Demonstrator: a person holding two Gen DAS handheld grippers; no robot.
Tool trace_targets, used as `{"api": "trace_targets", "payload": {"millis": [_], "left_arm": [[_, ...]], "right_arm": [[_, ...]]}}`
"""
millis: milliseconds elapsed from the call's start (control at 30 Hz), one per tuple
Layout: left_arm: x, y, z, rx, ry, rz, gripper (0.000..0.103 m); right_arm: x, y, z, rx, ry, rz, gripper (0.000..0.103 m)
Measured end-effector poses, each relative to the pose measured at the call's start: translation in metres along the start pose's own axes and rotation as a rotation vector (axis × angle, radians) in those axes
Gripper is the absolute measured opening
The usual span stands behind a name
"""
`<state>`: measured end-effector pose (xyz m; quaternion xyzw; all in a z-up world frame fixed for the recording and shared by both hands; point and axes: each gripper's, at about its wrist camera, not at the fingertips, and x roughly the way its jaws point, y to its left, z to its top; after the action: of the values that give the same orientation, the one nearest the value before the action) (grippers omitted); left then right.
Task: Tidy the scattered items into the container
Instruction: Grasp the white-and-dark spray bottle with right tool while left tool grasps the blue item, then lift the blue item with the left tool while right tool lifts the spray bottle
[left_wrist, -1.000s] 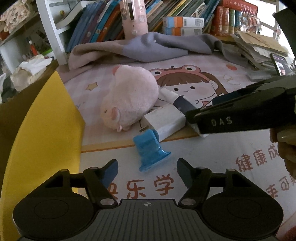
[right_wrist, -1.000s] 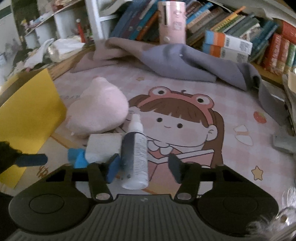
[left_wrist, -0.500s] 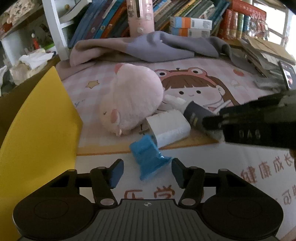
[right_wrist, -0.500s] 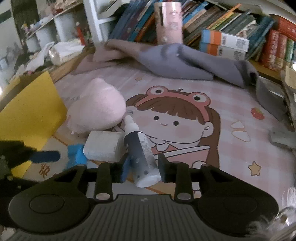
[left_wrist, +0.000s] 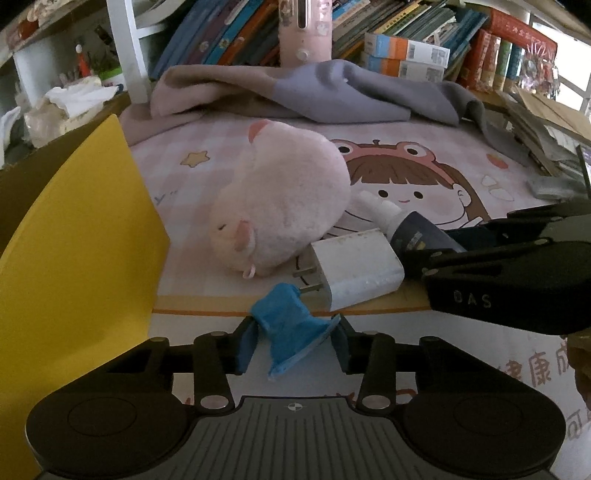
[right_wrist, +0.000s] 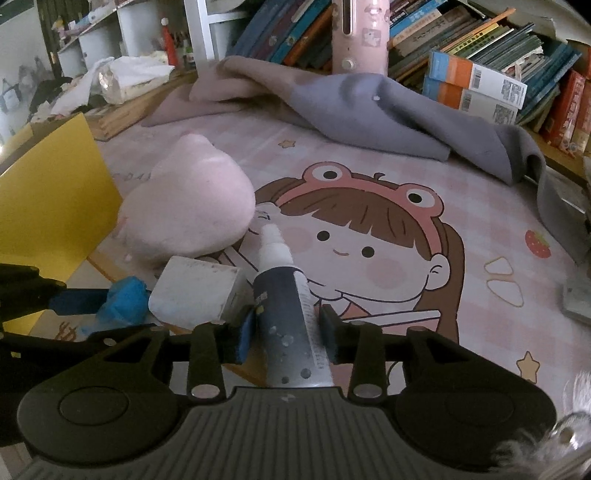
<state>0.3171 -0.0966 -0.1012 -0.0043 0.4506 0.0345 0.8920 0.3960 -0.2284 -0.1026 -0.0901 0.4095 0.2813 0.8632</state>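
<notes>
My left gripper (left_wrist: 293, 341) is shut on a small blue plastic piece (left_wrist: 290, 332) low on the mat. My right gripper (right_wrist: 284, 332) is shut on a dark spray bottle (right_wrist: 286, 314) with a white cap that lies on the mat. That bottle (left_wrist: 413, 230) also shows in the left wrist view, with the right gripper's black body to its right. A white charger plug (left_wrist: 356, 271) lies between the two items and touches both. A pink plush pig (left_wrist: 284, 206) lies behind it. A yellow container wall (left_wrist: 74, 251) stands on the left.
A grey and lilac cloth (left_wrist: 314, 92) is bunched at the back of the cartoon mat (right_wrist: 406, 229). Books (right_wrist: 476, 81) and a pink cylinder (left_wrist: 304, 33) line the shelf behind. Crumpled bags (right_wrist: 125, 79) lie at the far left.
Both grippers moved forward and closed. The left one went from open in front of the blue piece to shut on it. The right one closed on the spray bottle.
</notes>
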Motion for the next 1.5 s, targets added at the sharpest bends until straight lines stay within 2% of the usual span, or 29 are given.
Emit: {"api": "trace_targets", "payload": {"millis": [267, 533, 833, 1033, 1500], "left_arm": [[-0.007, -0.001, 0.0, 0.001, 0.001, -0.018, 0.032], [-0.033, -0.008, -0.001, 0.048, -0.038, -0.045, 0.03], [-0.07, -0.007, -0.004, 0.042, -0.066, -0.099, 0.03], [-0.093, -0.002, -0.01, 0.046, -0.091, -0.121, 0.03], [-0.14, 0.013, -0.029, 0.064, -0.142, -0.239, 0.029]], "right_arm": [[-0.01, -0.006, -0.006, 0.038, 0.01, 0.007, 0.03], [-0.036, -0.012, -0.016, 0.099, -0.01, 0.039, 0.03], [-0.071, -0.01, -0.027, 0.13, -0.045, 0.079, 0.03], [-0.097, 0.001, -0.034, 0.089, -0.075, 0.066, 0.03], [-0.143, 0.036, -0.049, 0.164, -0.09, 0.083, 0.03]]}}
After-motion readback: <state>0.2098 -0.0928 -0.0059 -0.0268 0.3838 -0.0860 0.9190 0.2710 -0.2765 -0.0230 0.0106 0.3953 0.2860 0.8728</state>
